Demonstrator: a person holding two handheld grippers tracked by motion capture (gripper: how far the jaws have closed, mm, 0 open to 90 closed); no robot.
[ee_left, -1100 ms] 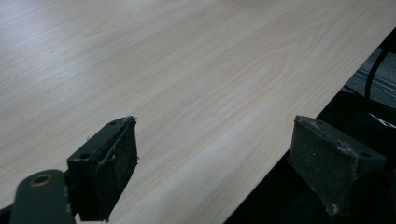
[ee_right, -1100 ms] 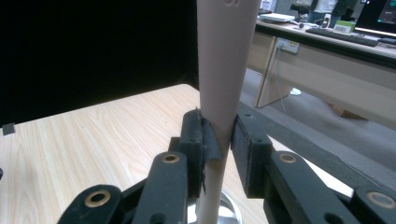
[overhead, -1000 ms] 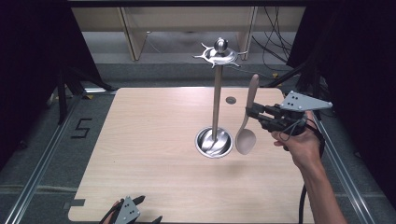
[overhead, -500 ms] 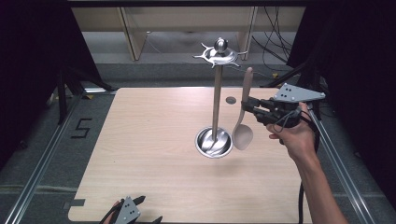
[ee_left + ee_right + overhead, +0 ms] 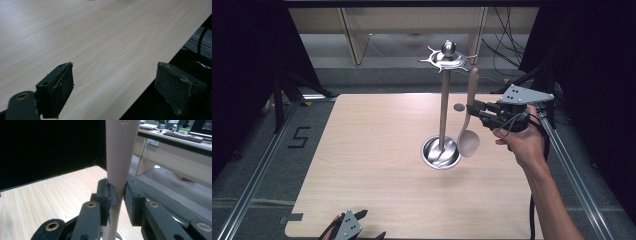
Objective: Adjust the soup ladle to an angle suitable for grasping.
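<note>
So the right gripper (image 5: 473, 113) has its fingers (image 5: 108, 192) closed on the handle of a wooden spoon (image 5: 469, 125), held upright with the bowl down, lifted off the table (image 5: 377, 150) just beside the pole of a metal stand (image 5: 443, 100). The handle's tip sits near the hooks at the stand's top but touches none of them, as far as the high view shows. By my reading the pickup is done and the hanging is left: the tip must be raised to a hook and caught there. The left gripper (image 5: 112, 87) rests at the table's near edge, fingers wide apart, holding nothing.
</note>
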